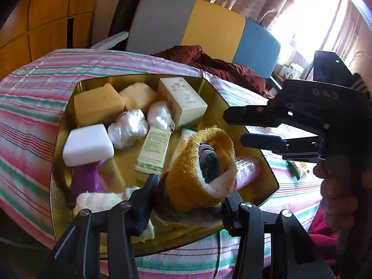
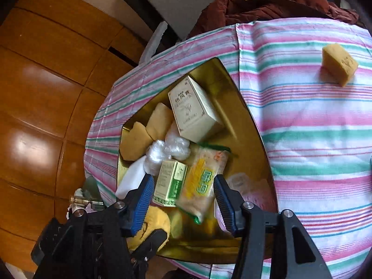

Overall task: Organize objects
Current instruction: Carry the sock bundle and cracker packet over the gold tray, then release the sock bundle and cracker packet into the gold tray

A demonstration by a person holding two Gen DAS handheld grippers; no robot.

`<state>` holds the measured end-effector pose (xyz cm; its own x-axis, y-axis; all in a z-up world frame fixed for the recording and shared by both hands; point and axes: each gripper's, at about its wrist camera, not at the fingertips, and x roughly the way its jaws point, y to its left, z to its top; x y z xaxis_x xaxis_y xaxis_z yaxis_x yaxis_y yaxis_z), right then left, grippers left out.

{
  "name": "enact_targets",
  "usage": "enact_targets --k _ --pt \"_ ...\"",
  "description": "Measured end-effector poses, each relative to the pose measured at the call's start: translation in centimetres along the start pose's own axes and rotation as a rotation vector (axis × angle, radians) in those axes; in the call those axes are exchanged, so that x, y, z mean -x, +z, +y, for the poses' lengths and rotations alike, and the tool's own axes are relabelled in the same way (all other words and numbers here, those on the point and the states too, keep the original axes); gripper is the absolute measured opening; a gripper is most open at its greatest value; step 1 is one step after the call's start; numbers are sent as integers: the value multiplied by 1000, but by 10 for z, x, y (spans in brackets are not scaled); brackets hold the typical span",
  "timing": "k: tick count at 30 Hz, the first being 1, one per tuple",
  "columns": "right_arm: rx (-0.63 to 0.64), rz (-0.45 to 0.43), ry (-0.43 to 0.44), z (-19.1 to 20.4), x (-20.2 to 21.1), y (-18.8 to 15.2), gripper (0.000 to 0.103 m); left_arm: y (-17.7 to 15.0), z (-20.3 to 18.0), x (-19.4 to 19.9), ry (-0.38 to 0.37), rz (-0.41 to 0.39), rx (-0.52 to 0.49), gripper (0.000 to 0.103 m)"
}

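A gold tin [image 1: 62,162] sits on the striped cloth and holds sponges, boxes, plastic bundles and a white block [image 1: 88,144]. My left gripper [image 1: 188,197] is shut on a yellow and grey rolled sock [image 1: 200,167], held over the tin's near side. My right gripper [image 2: 183,200] is open and empty above the tin [image 2: 246,125], over a green box [image 2: 169,181] and a yellow snack packet [image 2: 200,181]. The right gripper also shows in the left wrist view [image 1: 234,127]. The sock's yellow edge shows in the right wrist view [image 2: 155,220].
A yellow sponge [image 2: 337,65] lies alone on the striped cloth [image 2: 313,121] to the right of the tin. A maroon garment [image 1: 209,62] lies on a chair behind the table. A wooden floor [image 2: 41,93] lies to the left.
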<state>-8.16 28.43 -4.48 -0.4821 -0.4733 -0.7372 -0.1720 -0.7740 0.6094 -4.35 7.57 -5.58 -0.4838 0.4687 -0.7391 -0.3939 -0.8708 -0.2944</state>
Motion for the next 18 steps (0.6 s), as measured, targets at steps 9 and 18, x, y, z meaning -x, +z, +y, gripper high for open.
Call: enact_targets --k 9,18 --pt "53 -15 -86 -6 4 -17 55 -1 18 8 77 -19 50 56" --pt "97 -39 -134 -4 9 -27 55 7 31 30 240 -105 28 54"
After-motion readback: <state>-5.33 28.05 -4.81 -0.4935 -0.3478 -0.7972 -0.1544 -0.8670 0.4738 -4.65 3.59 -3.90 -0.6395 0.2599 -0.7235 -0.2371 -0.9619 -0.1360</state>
